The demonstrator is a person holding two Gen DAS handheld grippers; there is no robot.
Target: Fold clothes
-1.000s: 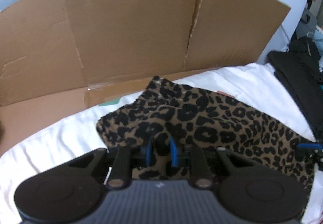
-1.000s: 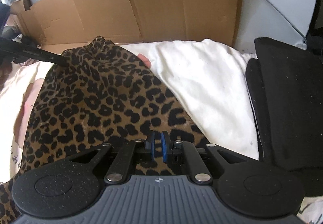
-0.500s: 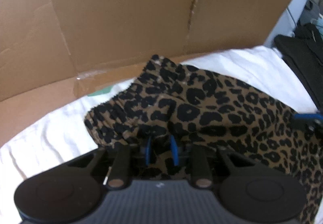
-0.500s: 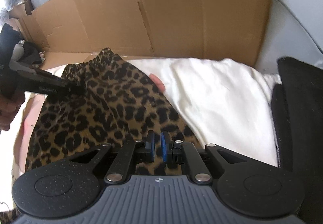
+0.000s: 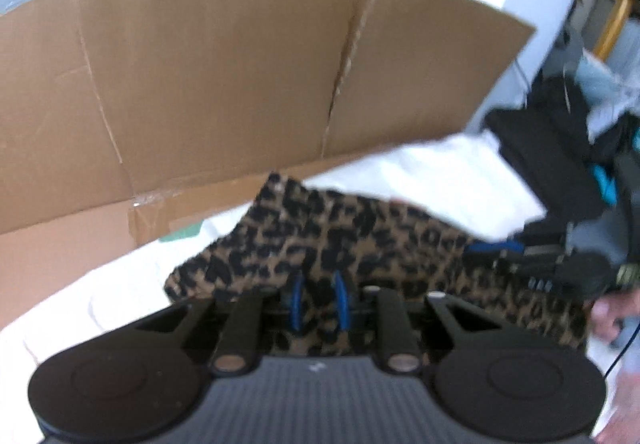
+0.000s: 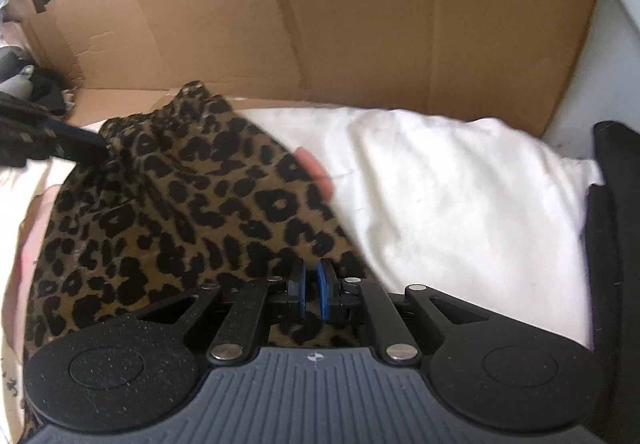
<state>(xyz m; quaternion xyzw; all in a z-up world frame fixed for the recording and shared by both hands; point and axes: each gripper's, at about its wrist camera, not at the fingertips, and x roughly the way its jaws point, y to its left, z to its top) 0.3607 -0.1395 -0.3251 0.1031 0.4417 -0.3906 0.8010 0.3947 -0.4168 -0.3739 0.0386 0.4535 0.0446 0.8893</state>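
Now we find both grippers, left [image 5: 319,298] and right [image 6: 310,294], pinching the leopard garment [image 6: 192,211] over the white sheet [image 6: 460,203]; it has been carried toward the far cardboard [image 6: 360,11], so the fold is underway

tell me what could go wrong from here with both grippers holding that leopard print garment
1. The left gripper pinches only a bunched edge of the leopard print garment; the fabric could slip out.
2. The right gripper also clamps a thin edge, so pulling apart may tug it free.
3. The brown cardboard sheet stands close behind; the lifted cloth might snag it.
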